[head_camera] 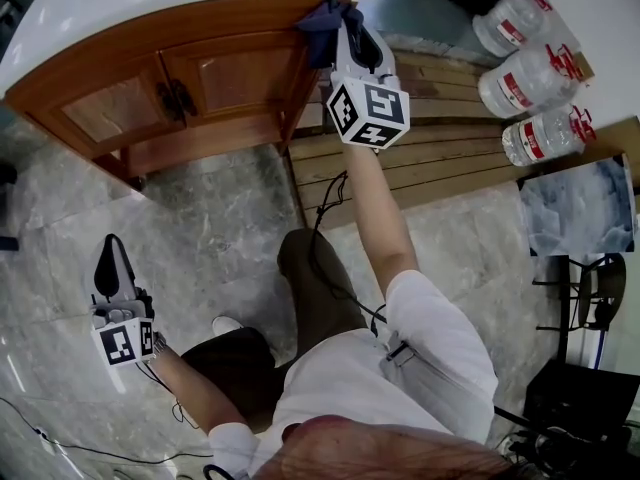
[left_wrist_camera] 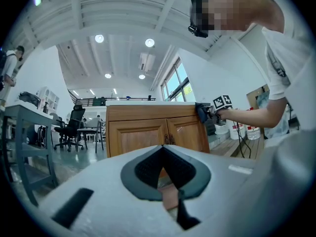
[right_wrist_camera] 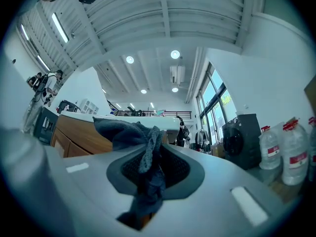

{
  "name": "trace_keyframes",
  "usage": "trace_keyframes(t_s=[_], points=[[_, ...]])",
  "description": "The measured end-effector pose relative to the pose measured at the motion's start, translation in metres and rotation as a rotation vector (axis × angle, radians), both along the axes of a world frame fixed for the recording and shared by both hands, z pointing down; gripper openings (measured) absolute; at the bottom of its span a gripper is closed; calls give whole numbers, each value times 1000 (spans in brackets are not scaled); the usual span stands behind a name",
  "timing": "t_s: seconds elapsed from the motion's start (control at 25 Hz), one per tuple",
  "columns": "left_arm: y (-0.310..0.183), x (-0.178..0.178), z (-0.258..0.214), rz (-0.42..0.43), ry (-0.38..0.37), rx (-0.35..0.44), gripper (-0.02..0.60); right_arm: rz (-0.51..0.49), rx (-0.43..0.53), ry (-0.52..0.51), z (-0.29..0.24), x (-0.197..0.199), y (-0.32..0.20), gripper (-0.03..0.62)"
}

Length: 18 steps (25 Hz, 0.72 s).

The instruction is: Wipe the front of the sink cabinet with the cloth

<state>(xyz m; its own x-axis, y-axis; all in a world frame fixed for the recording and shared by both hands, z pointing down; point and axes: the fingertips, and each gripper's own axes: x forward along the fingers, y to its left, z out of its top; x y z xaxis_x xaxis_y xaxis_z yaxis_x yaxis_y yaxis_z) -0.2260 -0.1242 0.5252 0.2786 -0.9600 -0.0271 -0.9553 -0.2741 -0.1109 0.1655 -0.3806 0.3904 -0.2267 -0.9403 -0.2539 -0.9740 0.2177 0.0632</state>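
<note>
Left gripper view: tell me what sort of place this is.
Probably an open office or lab hall, not a home: a high roof with round ceiling lights, office chairs in the background, and the cabinet standing free.

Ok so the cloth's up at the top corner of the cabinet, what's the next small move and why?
Probably slide the right gripper along the top rail toward the doors, cloth pressed to the wood. Its jaws clamp the cloth at one upper corner of the sink cabinet, so nearly all the front lies that way.
</note>
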Motion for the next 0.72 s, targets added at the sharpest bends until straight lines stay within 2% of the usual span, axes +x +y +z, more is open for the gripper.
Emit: trace_keyframes(t_s=[0.24, 0.4, 0.52, 0.72], points=[[3, -7, -3, -13, 0, 7, 2, -21, 13, -48, -7, -8, 12, 51], [7, -4, -5, -16, -3, 12, 2, -84, 44, -65, -18, -32, 33, 51], [7, -3, -6, -19, -2, 15, 2, -181, 35, -51, -13, -74, 43, 51], [8, -2, -13, -26, -6, 30, 2, -400, 9, 15, 3, -174, 67, 49]])
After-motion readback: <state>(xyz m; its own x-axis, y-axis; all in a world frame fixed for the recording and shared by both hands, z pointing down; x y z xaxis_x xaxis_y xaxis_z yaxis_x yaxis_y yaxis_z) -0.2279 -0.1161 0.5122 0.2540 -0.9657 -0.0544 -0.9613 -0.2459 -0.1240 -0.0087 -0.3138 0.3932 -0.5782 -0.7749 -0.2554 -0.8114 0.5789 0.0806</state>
